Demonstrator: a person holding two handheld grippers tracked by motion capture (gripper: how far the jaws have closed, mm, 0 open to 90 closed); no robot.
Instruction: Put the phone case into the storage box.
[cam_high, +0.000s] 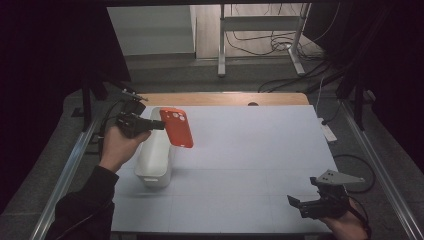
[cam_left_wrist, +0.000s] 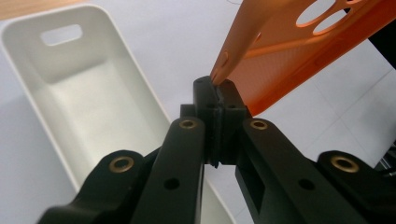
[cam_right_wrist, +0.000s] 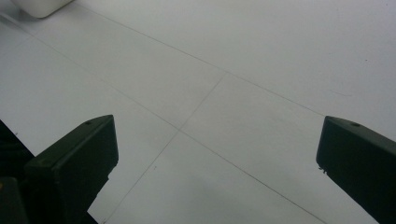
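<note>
Jaws of the left gripper (cam_left_wrist: 215, 100) are pressed together on the thin edge of an orange phone case (cam_left_wrist: 299, 51), pinching just one rim so the rest of the shell hangs free and tilted. That edge grip makes sense: the case is too broad to span, and holding it by the rim leaves its body clear to be lowered.

In the high view the case (cam_high: 177, 127) is in the air beside and partly over the far end of the white bin (cam_high: 154, 176), not touching it. The bin looks empty inside and stands lengthwise at the table's left, near the left hand (cam_high: 116, 145); I judge it to be either where the case came from or where it is going.

Away at the near right corner, the right gripper (cam_high: 299, 205) hovers low over the white table (cam_high: 250, 150), jaws spread wide with nothing between them, probably parked out of the way.
</note>
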